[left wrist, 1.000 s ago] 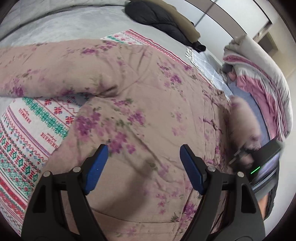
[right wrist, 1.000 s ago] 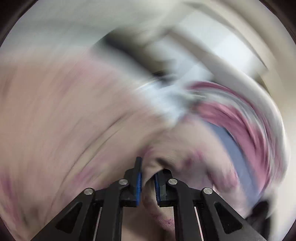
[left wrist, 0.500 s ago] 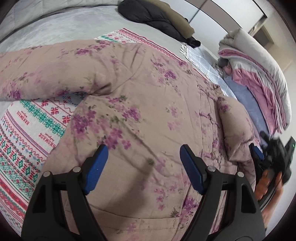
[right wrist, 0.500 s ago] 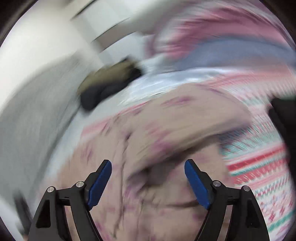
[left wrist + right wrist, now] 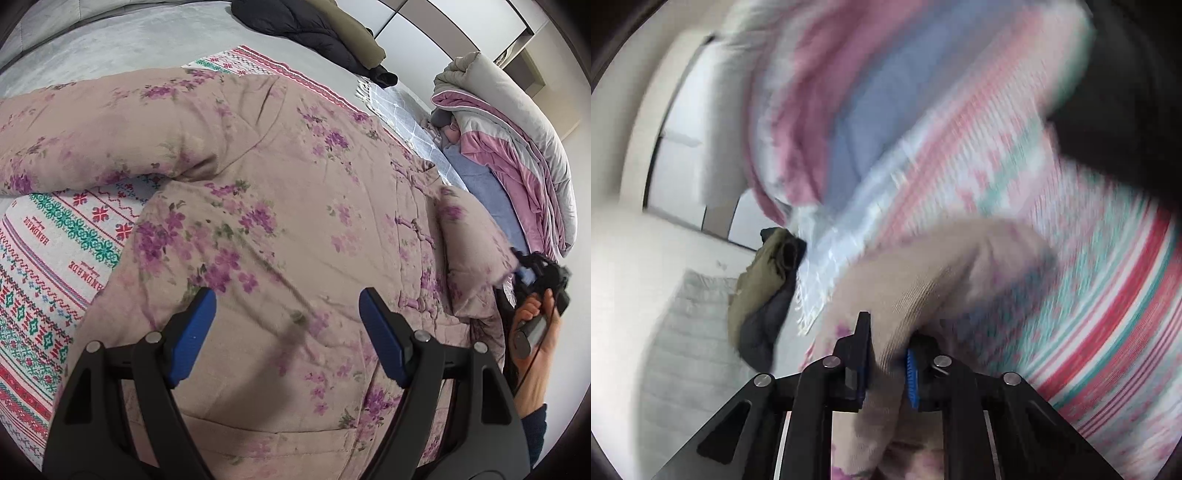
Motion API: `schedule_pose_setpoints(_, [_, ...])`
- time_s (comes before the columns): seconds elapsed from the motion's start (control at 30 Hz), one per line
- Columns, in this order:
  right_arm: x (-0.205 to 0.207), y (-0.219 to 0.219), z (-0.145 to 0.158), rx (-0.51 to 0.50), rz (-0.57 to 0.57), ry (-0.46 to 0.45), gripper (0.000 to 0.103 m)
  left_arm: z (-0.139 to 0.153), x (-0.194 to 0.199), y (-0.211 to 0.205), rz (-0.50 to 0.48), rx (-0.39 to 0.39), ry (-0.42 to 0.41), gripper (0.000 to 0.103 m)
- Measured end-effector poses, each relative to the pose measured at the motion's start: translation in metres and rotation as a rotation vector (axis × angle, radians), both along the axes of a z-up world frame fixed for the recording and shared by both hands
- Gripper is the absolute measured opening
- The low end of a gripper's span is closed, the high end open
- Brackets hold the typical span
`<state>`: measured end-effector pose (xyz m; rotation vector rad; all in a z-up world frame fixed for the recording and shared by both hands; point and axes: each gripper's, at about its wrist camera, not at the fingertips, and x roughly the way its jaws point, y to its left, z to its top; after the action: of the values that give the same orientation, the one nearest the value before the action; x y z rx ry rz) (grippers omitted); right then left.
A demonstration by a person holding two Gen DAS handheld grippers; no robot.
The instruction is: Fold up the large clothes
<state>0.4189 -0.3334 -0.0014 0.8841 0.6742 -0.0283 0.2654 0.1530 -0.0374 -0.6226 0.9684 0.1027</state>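
A large padded beige jacket with purple flowers (image 5: 280, 192) lies spread on a patterned blanket (image 5: 59, 236) on the bed. Its left sleeve (image 5: 74, 140) stretches out to the left. My left gripper (image 5: 286, 336) is open and empty, hovering above the jacket's lower body. My right gripper (image 5: 886, 365) is shut on the jacket's right sleeve (image 5: 945, 280), which lies folded over the jacket's right side. It also shows at the right edge of the left wrist view (image 5: 532, 273). The right wrist view is blurred.
A dark coat with an olive one (image 5: 317, 33) lies at the far side of the grey bed. A rolled pink and grey duvet (image 5: 517, 140) and a blue pillow (image 5: 480, 177) lie at the right. A pale fringed cloth (image 5: 402, 107) lies beyond the jacket.
My right gripper was shut, opened half a second ago, and is now shut on the right sleeve at the jacket's right edge. The left gripper stays open and has drifted slightly.
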Motion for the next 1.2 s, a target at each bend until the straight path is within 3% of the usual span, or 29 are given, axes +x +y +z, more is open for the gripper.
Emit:
schedule_pose_setpoints(0.03, [-0.011, -0.002, 0.01, -0.073, -0.01, -0.015, 0.014, 0.0, 0.0, 0.0, -0.002, -0.002, -0.002, 0.08])
schedule_pose_setpoints(0.2, [-0.04, -0.048, 0.147, -0.592, -0.25, -0.137, 0.013, 0.001, 0.0, -0.007, -0.017, -0.01, -0.006, 0.08])
schedule_pose_setpoints(0.3, [-0.05, -0.06, 0.189, -0.799, -0.329, -0.151, 0.013, 0.0, 0.003, -0.015, -0.04, -0.017, -0.006, 0.08])
schedule_pose_setpoints(0.47, [-0.071, -0.041, 0.198, -0.819, -0.256, -0.286, 0.012, 0.001, 0.002, -0.014, -0.03, -0.017, -0.012, 0.08])
schedule_pose_setpoints(0.63, [-0.066, 0.058, 0.198, -0.862, -0.007, -0.453, 0.013, 0.005, -0.004, 0.008, 0.029, -0.051, -0.033, 0.08])
schedule_pose_setpoints(0.77, [-0.069, 0.169, 0.176, -0.879, 0.304, -0.58, 0.013, 0.007, -0.011, 0.032, 0.089, -0.079, -0.045, 0.08])
schedule_pose_setpoints(0.87, [-0.083, 0.265, 0.119, -0.917, 0.623, -0.616, 0.014, 0.005, -0.017, 0.05, 0.147, -0.095, -0.045, 0.08])
schedule_pose_setpoints(0.93, [-0.098, 0.318, 0.061, -0.986, 0.842, -0.552, 0.016, 0.004, -0.021, 0.063, 0.182, -0.115, -0.048, 0.08])
schedule_pose_setpoints(1.0, [-0.104, 0.357, -0.007, -1.092, 1.014, -0.385, 0.021, 0.003, -0.022, 0.067, 0.193, -0.122, -0.047, 0.08])
schedule_pose_setpoints(1.1, [-0.105, 0.371, -0.069, -1.161, 1.12, -0.196, 0.035, 0.002, -0.021, 0.064, 0.173, -0.136, -0.047, 0.08])
schedule_pose_setpoints(1.13, [-0.109, 0.367, -0.075, -1.181, 1.093, -0.197, 0.036, 0.002, -0.02, 0.062, 0.166, -0.14, -0.048, 0.08])
schedule_pose_setpoints(1.2, [-0.112, 0.353, -0.067, -1.151, 1.017, -0.196, 0.051, 0.003, -0.018, 0.057, 0.142, -0.146, -0.054, 0.08])
